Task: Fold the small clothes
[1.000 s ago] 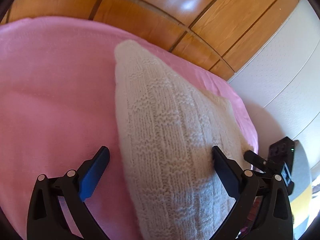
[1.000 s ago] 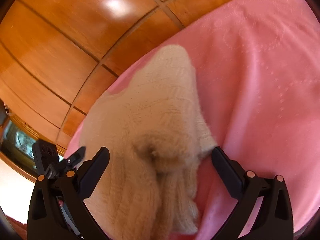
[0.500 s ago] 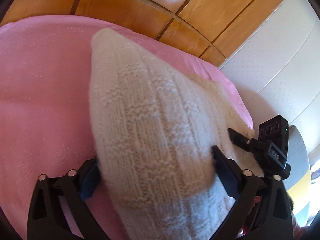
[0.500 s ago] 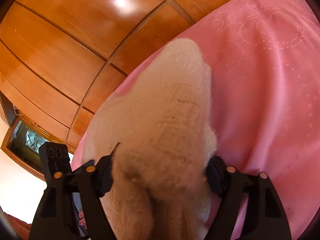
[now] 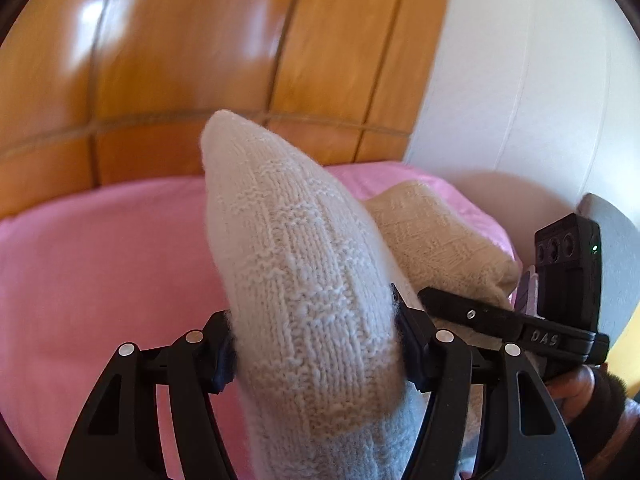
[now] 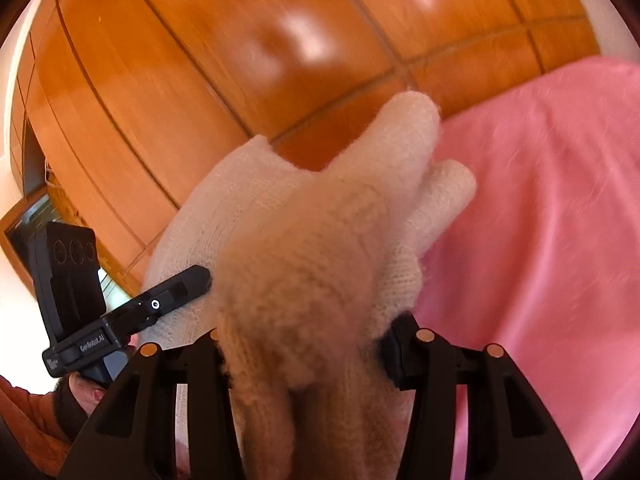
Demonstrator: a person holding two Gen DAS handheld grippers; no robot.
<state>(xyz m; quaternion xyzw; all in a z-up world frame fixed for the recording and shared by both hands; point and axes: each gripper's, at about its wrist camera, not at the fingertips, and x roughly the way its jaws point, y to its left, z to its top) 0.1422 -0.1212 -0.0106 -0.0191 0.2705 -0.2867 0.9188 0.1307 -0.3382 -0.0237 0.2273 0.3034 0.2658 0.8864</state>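
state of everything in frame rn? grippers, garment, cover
left gripper: shut on the knit garment
right gripper: shut on the knit garment
knit garment: bunched, pinched at both ends, lifted off the cover near the grippers
pink cover: spread flat beneath it

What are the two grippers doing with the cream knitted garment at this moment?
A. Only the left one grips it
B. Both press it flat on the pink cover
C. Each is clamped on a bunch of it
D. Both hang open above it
C: the left gripper and the right gripper each have knitted garment bunched between their fingers, raised off the pink cover.
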